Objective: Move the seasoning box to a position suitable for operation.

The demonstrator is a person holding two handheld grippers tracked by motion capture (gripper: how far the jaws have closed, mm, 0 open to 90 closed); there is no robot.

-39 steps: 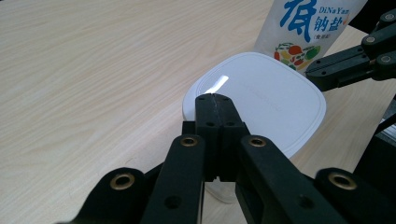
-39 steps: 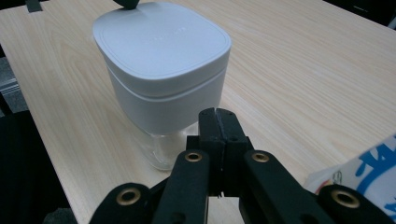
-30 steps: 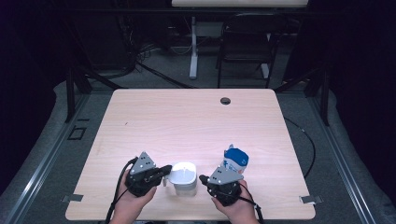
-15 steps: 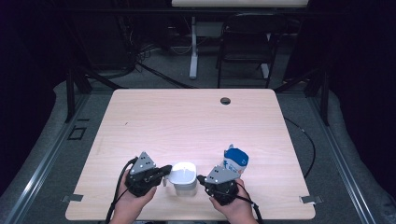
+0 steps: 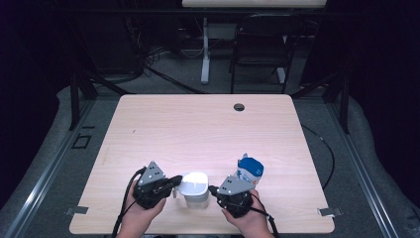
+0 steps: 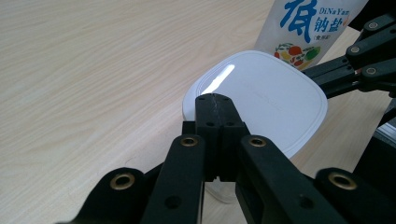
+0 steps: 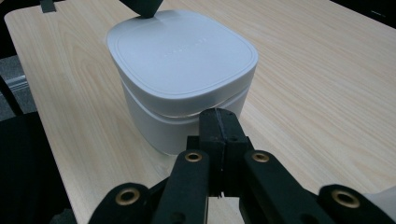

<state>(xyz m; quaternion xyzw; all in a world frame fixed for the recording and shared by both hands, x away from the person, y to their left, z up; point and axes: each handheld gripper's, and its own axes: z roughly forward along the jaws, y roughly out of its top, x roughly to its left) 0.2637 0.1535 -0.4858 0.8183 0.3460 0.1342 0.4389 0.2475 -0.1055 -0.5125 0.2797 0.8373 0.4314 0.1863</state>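
A: High view first. The white lidded box (image 5: 193,189) sits near the bottom edge of the bench (image 5: 198,129), just left of centre, with the left gripper (image 5: 172,182) at its left side and the right gripper (image 5: 213,190) at its right. A blue-topped pouch (image 5: 249,168) stands just right of the box, behind the right hand.

B: Are the fingers gripping anything?

A: No. Both pairs are closed on nothing, tips toward the box. My guess is the step is getting the lid off, so I'd part one pair first, steady the body with it and lift the lid with the other.

B: And the left gripper view?

A: Its closed tips (image 6: 215,112) overlap the near rim of the lid (image 6: 261,93) at frame centre; touching or just above, I can't tell. The pouch (image 6: 313,25) is cut off at the upper right, so its cap is out of frame. The other gripper's black links (image 6: 355,65) enter from the right.

B: Right gripper view?

A: Closed tips (image 7: 219,126) sit level with the seam under the lid (image 7: 182,56), a good spot to pry. The box (image 7: 159,126) body is partly behind them. What's inside is hidden, and a dark tip (image 7: 144,7) at the top edge is cropped.
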